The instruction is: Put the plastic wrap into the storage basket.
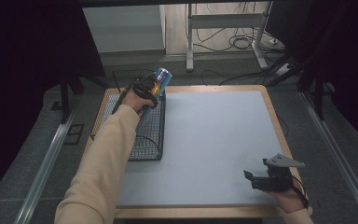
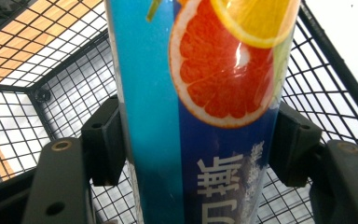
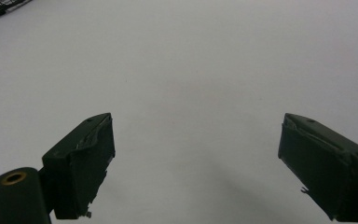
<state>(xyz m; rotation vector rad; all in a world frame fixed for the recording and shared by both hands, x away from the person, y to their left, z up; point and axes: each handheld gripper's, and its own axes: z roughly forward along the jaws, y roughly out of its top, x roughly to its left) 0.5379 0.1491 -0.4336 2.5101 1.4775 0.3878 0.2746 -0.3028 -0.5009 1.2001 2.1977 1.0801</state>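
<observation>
Two black pads of the left tongs (image 2: 193, 154) press on opposite sides of a tall blue can (image 2: 200, 93) printed with citrus slices, so the grasp is firm and centred on the can's body. In the high view those tongs (image 1: 145, 91) hold the can (image 1: 161, 79) tilted, in the upper left of the frame, over the far end of a black wire basket (image 1: 147, 128) that sits on the left part of the counter (image 1: 214, 140). To do the step well, I judge the can should sink between the mesh walls, clear of the rim, and be let go only once its base rests on the basket floor.

One long sleeve (image 1: 102, 163) reaches forward from the bottom edge, arm nearly straight, wrist bent down. Lower right, the right tongs (image 1: 261, 179) hang spread wide, nothing between their pads (image 3: 86, 163), low over bare counter.
</observation>
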